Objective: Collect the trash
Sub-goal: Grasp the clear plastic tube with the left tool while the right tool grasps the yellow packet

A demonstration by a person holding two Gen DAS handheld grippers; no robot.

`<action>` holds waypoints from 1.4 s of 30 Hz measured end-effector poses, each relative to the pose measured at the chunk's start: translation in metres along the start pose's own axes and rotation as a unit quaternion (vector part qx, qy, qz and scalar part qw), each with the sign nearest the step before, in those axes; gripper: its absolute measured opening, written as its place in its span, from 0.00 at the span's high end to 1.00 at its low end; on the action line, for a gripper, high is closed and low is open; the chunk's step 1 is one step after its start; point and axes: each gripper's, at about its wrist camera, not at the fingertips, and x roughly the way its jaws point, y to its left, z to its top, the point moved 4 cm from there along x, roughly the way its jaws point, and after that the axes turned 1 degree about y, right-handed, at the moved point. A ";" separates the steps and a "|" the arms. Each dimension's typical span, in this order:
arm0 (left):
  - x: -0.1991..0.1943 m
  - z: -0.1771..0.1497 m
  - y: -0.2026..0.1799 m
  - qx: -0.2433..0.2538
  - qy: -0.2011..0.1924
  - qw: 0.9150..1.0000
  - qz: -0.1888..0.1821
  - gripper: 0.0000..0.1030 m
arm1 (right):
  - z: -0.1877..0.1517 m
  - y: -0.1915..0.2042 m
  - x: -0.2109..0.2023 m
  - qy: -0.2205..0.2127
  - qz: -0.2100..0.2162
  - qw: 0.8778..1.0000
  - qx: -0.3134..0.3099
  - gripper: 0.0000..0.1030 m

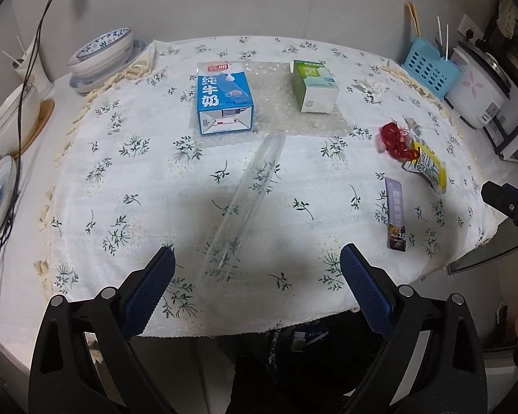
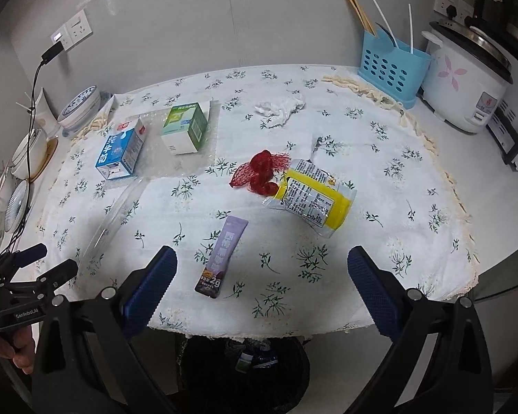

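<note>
On the floral cloth [image 2: 380, 207], a purple sachet [image 2: 221, 255] lies flat.

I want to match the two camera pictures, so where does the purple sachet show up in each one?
Left wrist view: purple sachet lies right of centre on the cloth, ahead of the right finger.
Right wrist view: purple sachet lies near centre, just ahead of the open claw.
Shared landmark: the blue milk carton.

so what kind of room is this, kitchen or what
Most likely a home kitchen or dining corner. A rice cooker stands by a blue utensil holder with chopsticks, stacked bowls sit at the far left, and a floral tablecloth covers the table strewn with food packaging.
</note>
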 end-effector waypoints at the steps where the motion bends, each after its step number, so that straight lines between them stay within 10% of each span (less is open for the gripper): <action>1: 0.004 0.003 0.002 0.001 0.002 1.000 0.001 0.09 | 0.002 -0.002 0.004 0.002 -0.002 1.000 0.002 0.08; 32: 0.106 0.050 0.024 0.010 0.092 0.996 0.016 0.33 | 0.061 -0.082 0.145 0.145 -0.037 0.974 0.172 0.15; 42: 0.108 0.060 0.023 0.002 0.109 0.994 0.014 0.66 | 0.065 -0.079 0.155 0.164 -0.047 0.965 0.202 0.24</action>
